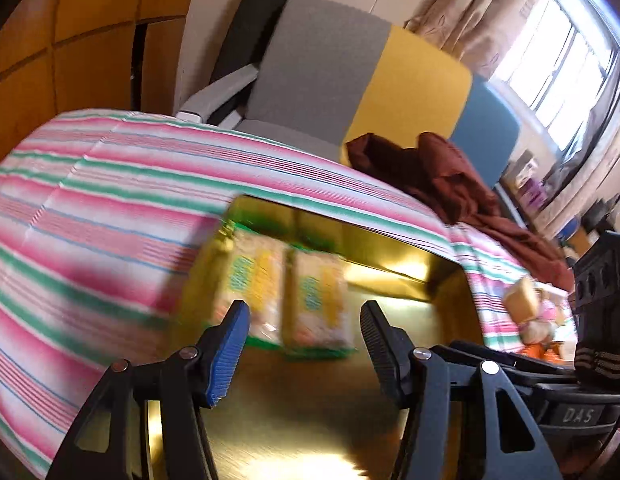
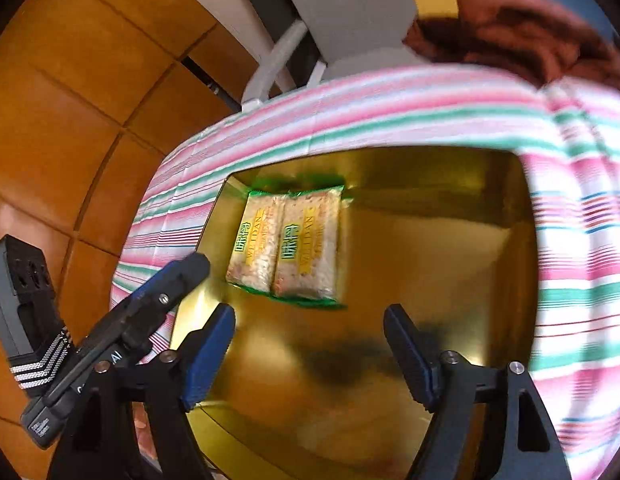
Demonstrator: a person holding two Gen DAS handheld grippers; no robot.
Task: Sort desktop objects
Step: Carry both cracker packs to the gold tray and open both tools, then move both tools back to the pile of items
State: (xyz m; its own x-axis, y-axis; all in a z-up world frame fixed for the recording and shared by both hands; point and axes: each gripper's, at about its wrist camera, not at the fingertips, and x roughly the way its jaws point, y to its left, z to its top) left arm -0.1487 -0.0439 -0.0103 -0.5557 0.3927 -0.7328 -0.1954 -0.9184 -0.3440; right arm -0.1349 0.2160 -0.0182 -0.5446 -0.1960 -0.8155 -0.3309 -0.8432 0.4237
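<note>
Lying side by side in the gold tray (image 2: 450, 248), two snack packets (image 2: 283, 246); both grippers' jaws wide, empty.

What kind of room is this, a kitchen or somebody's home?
Probably a room in someone's home, not a kitchen. A table wears a striped cloth, a cushioned chair stands behind it, and curtains hang by a window. A gold tin holds two snack packets.

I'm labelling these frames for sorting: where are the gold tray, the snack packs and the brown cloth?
gold tray (image 2: 450, 240): right wrist view, bare floor of the tray.
snack packs (image 2: 305, 248): right wrist view, face of the right-hand pack.
brown cloth (image 1: 450, 176): left wrist view, middle of the crumpled fabric.
</note>
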